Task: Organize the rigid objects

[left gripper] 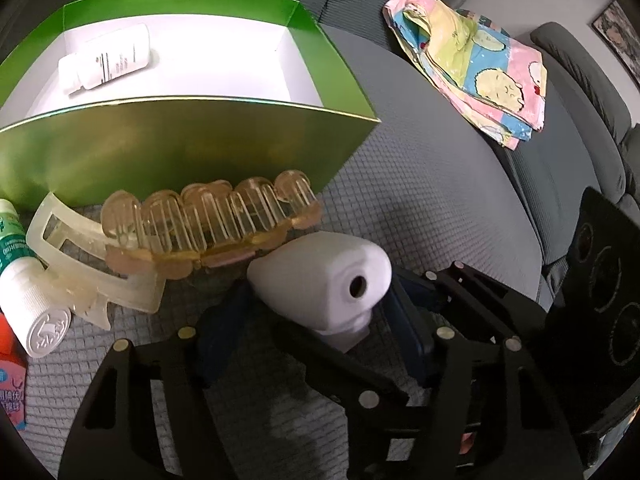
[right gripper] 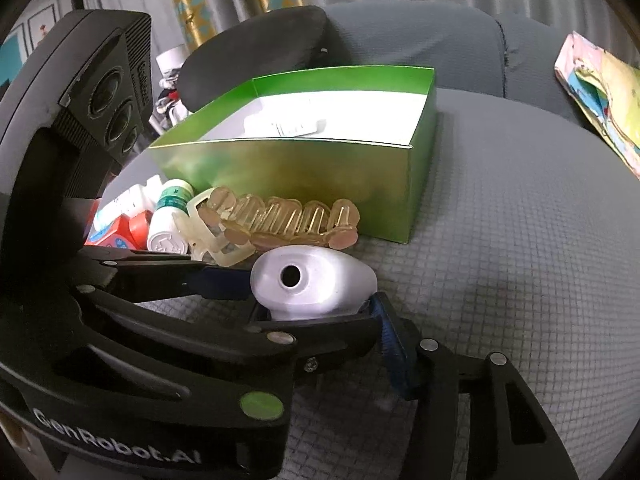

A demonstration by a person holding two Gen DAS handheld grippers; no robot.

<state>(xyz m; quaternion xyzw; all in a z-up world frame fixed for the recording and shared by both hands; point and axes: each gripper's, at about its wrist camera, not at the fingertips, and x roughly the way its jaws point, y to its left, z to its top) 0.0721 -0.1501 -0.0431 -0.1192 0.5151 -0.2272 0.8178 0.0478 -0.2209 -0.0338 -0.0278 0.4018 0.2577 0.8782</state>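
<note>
A white bottle [left gripper: 320, 276] with a round hole in its head lies on the grey quilted cushion [left gripper: 440, 200], just in front of an amber hair claw [left gripper: 208, 220]. My left gripper [left gripper: 318, 300] has its blue pads against both sides of the bottle. My right gripper [right gripper: 320, 304] holds the same bottle [right gripper: 316, 280]: its right pad [right gripper: 380, 320] touches the bottle's side, and its other finger is hidden behind the left gripper's body [right gripper: 140, 360]. Behind the claw stands an open green box [left gripper: 180, 148] with a white tube [left gripper: 108, 60] lying inside.
A small green-and-white bottle [left gripper: 24, 280] and a red pack [left gripper: 12, 360] lie left of the claw. A folded cartoon-print cloth [left gripper: 472, 72] rests on the cushion at the far right. Grey sofa backs rise behind, and bare cushion lies to the right of the box.
</note>
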